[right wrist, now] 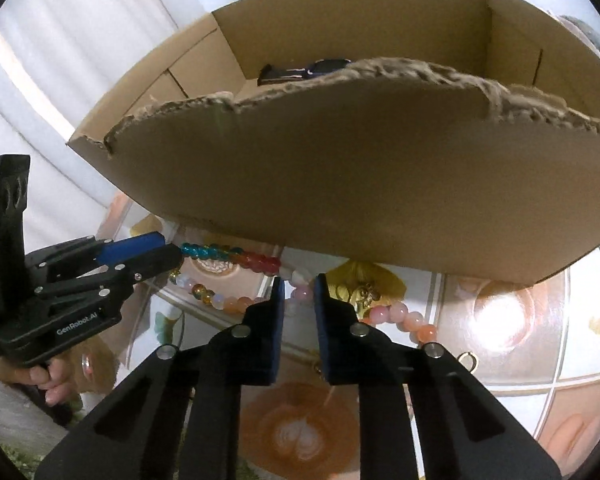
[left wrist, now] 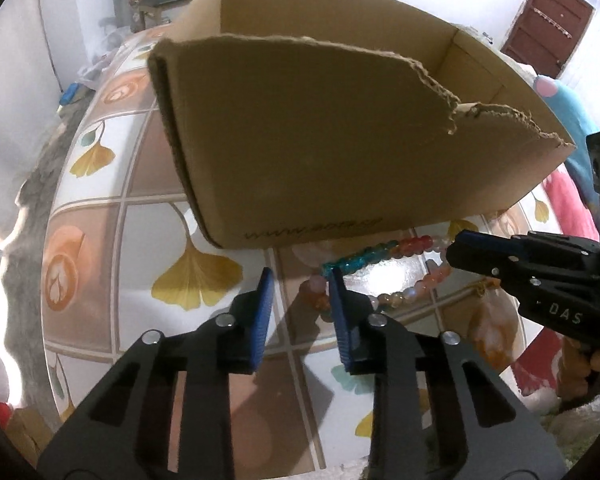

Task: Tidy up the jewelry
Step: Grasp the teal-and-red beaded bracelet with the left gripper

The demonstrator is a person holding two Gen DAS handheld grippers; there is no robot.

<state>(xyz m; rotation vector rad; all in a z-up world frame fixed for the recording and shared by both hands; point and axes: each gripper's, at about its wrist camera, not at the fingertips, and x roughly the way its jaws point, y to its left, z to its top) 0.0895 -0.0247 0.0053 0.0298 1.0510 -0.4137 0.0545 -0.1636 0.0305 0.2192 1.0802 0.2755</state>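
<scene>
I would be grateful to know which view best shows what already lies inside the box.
The right wrist view: it looks over the torn front wall of the box to a dark item on its floor. The left wrist view shows only the box's bare inner walls; its front wall hides the floor.

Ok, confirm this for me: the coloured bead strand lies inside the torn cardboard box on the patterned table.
Not right. The bead strand lies outside the torn cardboard box, on the patterned table just in front of the box's near wall. The right wrist view shows this, and the left wrist view agrees. The rest stands: the box is torn and sits on that table.
</scene>
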